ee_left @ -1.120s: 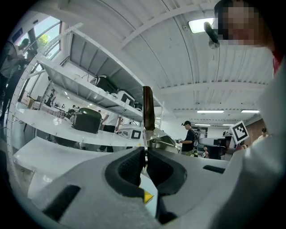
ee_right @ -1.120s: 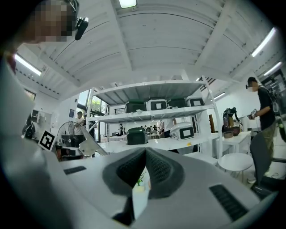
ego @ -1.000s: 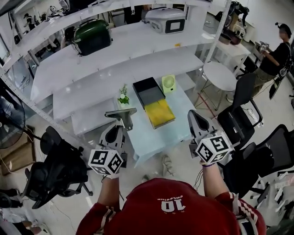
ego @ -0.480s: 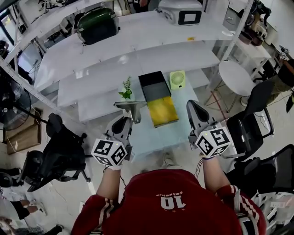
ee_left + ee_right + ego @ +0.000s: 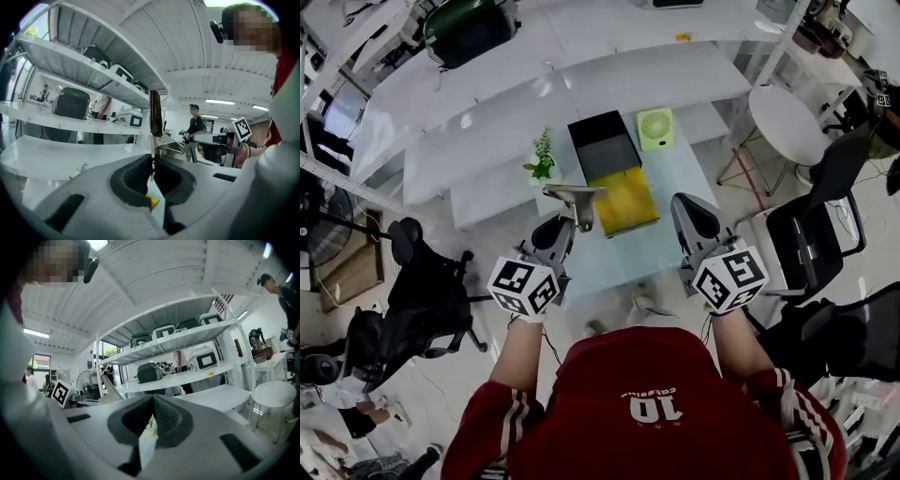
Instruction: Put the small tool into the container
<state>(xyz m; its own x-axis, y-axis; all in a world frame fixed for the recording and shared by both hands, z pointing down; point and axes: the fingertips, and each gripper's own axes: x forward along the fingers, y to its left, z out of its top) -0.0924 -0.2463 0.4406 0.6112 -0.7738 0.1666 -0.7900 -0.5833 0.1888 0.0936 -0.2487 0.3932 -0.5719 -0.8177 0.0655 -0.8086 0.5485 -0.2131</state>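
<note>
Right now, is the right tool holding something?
No, the right tool has its jaws shut together with nothing between them.

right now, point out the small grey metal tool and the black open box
small grey metal tool (image 5: 574,193): head view, its wide end
black open box (image 5: 605,150): head view, its bare inside floor

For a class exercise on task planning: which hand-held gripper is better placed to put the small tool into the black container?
Left. The left hand-held gripper is shut on the scraper-like tool, close to the black container. The right hand-held gripper is shut and empty.
</note>
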